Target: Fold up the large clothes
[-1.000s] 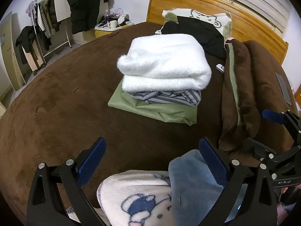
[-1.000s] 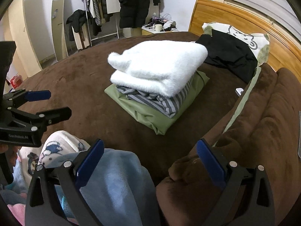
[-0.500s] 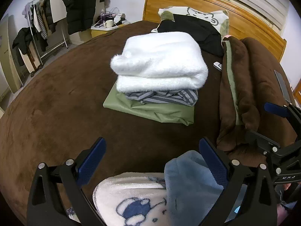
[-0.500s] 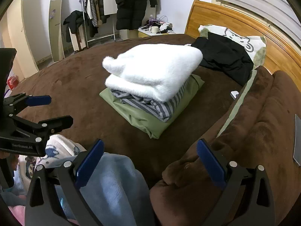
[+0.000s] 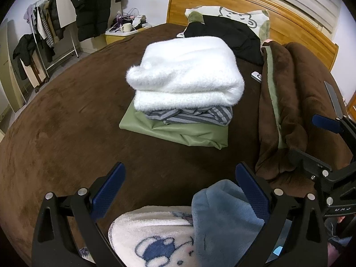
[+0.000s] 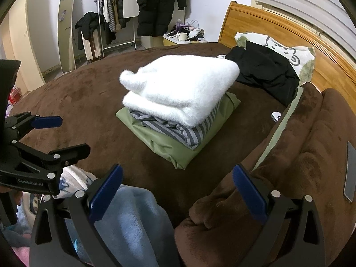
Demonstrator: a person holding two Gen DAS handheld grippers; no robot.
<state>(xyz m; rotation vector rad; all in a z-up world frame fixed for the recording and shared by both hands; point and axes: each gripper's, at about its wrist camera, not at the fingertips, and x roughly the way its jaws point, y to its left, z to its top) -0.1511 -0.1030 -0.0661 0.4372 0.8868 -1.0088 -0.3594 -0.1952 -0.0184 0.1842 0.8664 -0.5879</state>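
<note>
- The green garment [image 5: 178,133] at the bottom of the stack is mostly buried under the striped top [image 5: 195,115] and the white fleece [image 5: 184,77].
- The cartoon-print fleece [image 5: 151,240] and the blue fleece [image 5: 222,218] both run off the bottom edge (can't tell what garments they are).
- Stuff on the nightstand [image 6: 175,39] is too small to make out, apart from a mug [image 6: 183,36].
- The pillow [image 6: 287,51] is half covered by a black garment [image 6: 264,71].
</note>
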